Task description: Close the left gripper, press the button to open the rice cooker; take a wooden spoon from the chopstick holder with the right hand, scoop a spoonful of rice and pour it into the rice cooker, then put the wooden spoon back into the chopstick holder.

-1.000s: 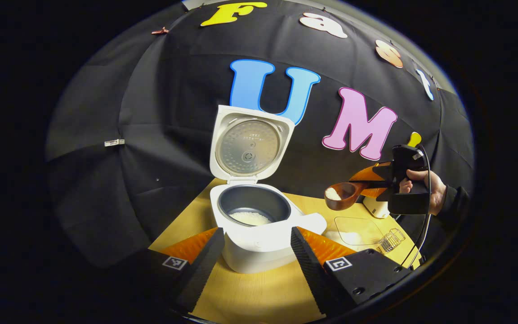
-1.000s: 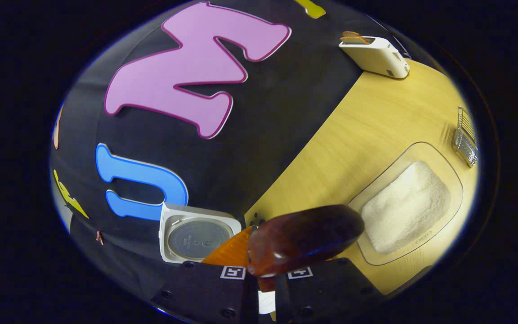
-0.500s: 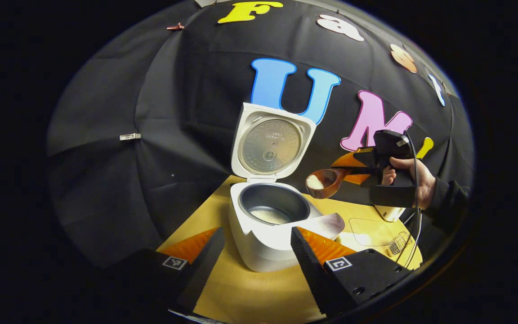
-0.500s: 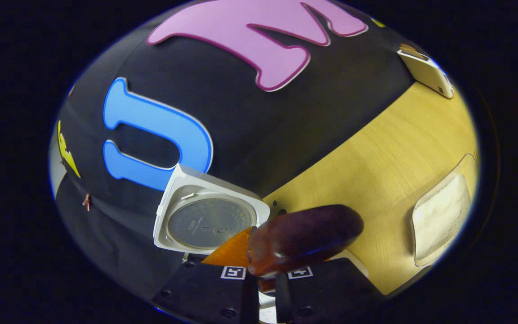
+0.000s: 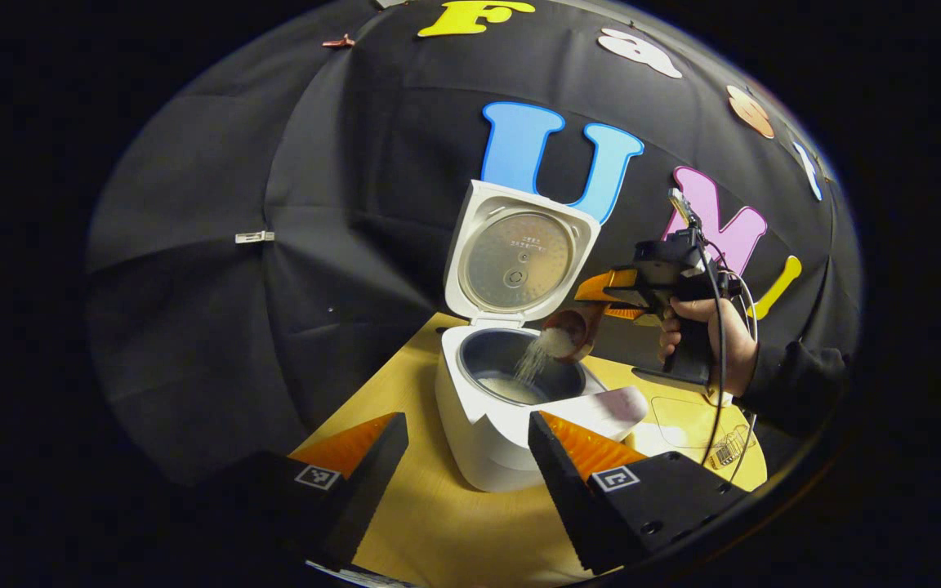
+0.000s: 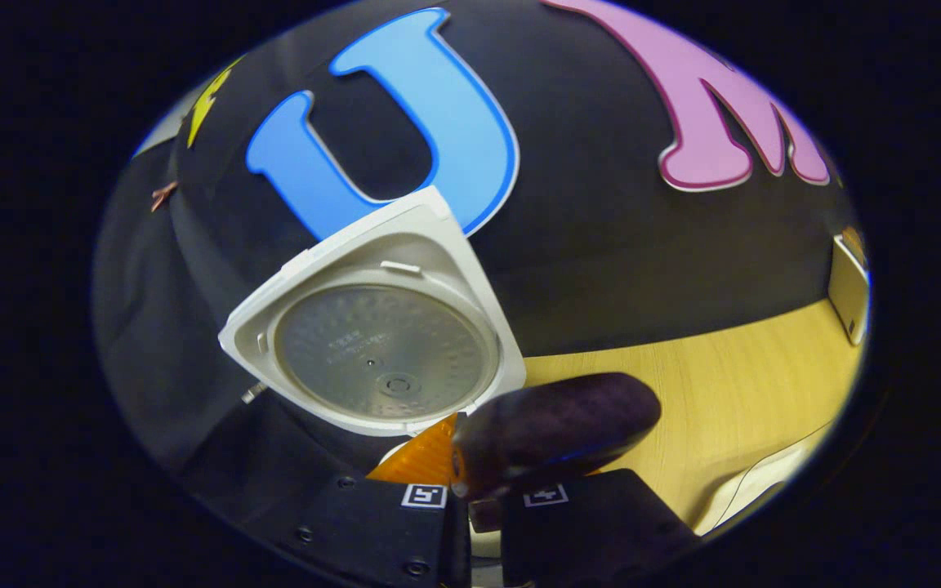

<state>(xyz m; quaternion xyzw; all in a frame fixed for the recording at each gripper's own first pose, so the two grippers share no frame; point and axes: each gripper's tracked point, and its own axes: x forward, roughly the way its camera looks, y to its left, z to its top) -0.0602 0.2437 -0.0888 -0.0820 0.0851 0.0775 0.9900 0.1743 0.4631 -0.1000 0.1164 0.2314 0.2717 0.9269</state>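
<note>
Your right tool (image 5: 593, 298) clamps the wooden spoon (image 6: 552, 433), tipped, rice (image 5: 537, 359) falling into open rice cooker (image 5: 511, 408). Left tool (image 5: 466, 457) released. Lid (image 6: 372, 327) writing too small to read.

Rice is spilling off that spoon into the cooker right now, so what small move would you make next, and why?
Probably tip the wooden spoon a little further over the pot. Rice is streaming from its bowl into the open rice cooker, and some seems left in the bowl. The right gripper grips the handle with its jaws shut, so only the wrist needs to turn before the spoon goes back.
</note>
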